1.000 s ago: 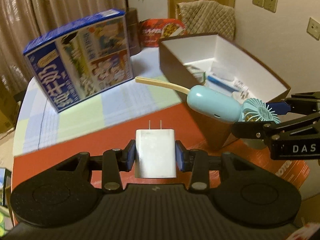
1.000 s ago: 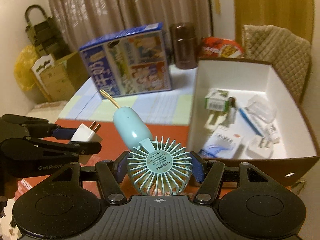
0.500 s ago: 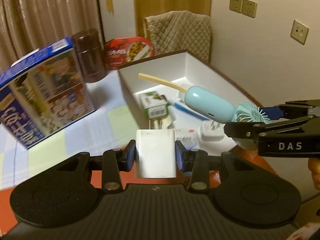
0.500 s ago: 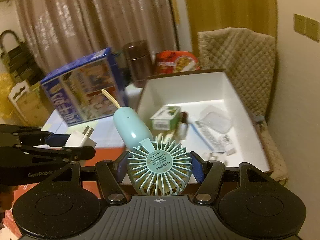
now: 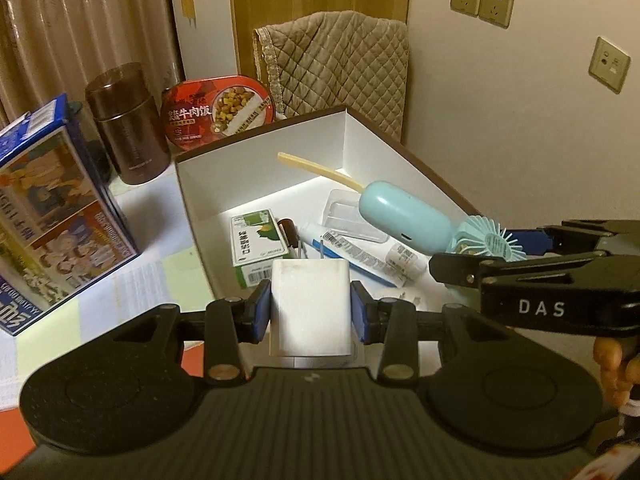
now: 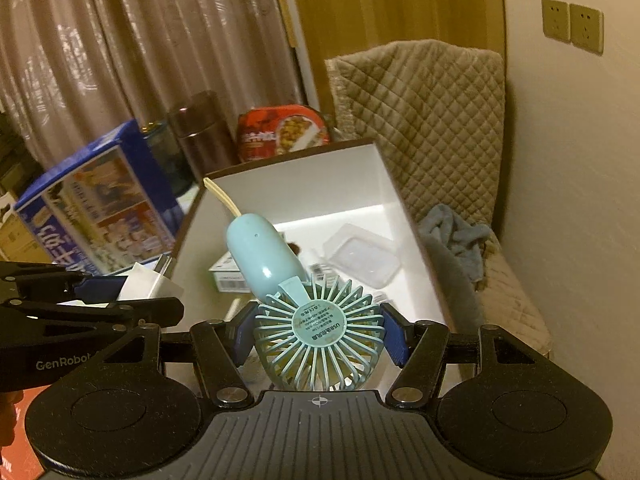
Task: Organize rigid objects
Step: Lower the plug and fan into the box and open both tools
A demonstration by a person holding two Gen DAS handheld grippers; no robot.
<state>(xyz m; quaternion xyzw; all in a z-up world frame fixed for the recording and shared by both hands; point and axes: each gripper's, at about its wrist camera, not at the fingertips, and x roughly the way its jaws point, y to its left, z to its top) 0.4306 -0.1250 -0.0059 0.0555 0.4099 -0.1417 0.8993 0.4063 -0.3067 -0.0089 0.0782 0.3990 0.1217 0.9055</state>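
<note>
Item: sorting of small hard goods into one open box (image 5: 384, 136), white inside and brown outside, filling centre frame in both views. Already lodged on its floor: green-and-white carton (image 5: 260, 242), clear plastic case (image 5: 348, 216), flat tube with barcode (image 5: 360, 254), a small dark cylinder, and some smaller pieces too small to identify. In transit, two items. Left gripper (image 5: 311, 312), lower centre of its view: blue pads pinch a white plug adapter (image 5: 310, 304) by its sides, prongs pointing toward the box, held above the near wall. Right gripper (image 6: 320, 336), lower centre of its view: pads clamp the round grille of a pale blue handheld fan (image 6: 316, 320), handle and cream strap slanting over the box interior. Outstanding, by judgement: lower and release both items. Not for sorting, apparently: blue carton (image 5: 52, 216) and brown flask (image 5: 128, 120), upper left.
</note>
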